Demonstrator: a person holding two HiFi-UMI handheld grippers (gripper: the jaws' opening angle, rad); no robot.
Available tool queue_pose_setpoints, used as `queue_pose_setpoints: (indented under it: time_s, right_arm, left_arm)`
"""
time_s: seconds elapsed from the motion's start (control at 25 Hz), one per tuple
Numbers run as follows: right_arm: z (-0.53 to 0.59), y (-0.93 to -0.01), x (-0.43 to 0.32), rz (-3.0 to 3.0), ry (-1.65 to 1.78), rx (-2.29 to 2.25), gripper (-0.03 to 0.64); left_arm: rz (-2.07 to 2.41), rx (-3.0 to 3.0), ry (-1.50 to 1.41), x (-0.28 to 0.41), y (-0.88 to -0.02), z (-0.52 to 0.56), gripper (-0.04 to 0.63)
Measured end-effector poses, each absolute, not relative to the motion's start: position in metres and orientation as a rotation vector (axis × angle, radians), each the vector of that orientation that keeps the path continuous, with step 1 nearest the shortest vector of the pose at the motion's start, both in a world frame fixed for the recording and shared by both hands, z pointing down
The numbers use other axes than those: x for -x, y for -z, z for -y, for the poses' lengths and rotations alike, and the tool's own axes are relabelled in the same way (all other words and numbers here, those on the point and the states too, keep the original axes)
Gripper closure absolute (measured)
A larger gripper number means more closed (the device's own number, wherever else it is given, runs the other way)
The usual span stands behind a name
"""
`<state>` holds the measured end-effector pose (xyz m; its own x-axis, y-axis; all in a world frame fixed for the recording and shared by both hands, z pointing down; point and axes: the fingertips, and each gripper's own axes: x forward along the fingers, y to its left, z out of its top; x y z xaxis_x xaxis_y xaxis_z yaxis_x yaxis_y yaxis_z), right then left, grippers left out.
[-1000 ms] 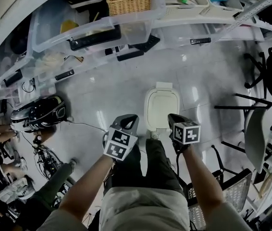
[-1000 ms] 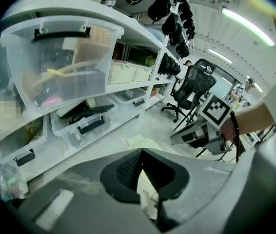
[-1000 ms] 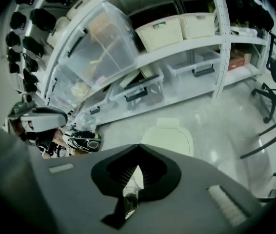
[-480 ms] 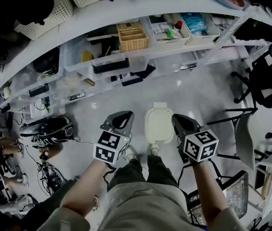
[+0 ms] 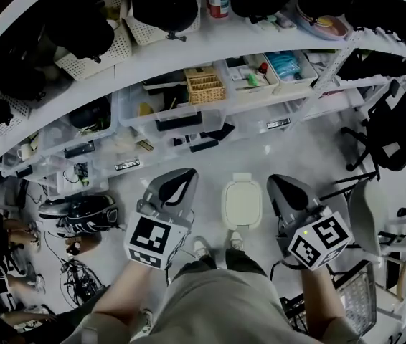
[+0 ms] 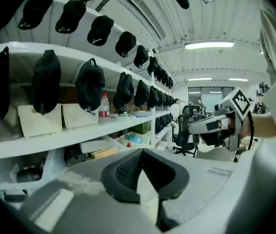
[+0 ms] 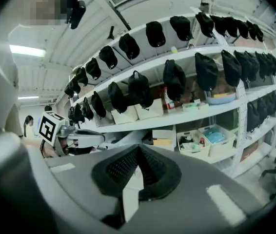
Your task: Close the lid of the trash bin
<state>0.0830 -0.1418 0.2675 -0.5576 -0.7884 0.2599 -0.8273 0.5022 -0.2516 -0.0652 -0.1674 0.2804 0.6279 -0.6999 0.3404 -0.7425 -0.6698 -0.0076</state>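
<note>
Lid looks shut; the job seems done.
The small white plastic trash bin (image 5: 242,201) stands on the grey floor (image 5: 310,149), lid flat. The left gripper (image 5: 176,183) and right gripper (image 5: 282,189) hang above, either side, claws pinched together, empty. Maybe one check press next.

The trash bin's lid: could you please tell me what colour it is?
The lid is cream-white; head view shows it best.

White shelving (image 5: 189,49) with caps (image 7: 174,79), baskets (image 5: 204,84); glossy pale floor (image 5: 300,153); ceiling striplights (image 6: 208,45).
</note>
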Motion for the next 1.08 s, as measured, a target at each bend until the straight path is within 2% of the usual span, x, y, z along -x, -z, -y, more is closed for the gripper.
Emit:
queue_pose_setpoints:
  time_s: [0.4, 1.08]
  right_arm:
    - [0.12, -0.179, -0.063, 2.754, -0.281, -1.389, 0.614]
    - [0.122, -0.163, -0.059, 2.787, -0.233, -1.361, 0.614]
  left_arm:
    - [1.339, -2.776, -0.368, 0.083, -0.215, 0.139, 0.594]
    - [1.369, -2.784, -0.348, 0.085, -0.2, 0.137, 0.594]
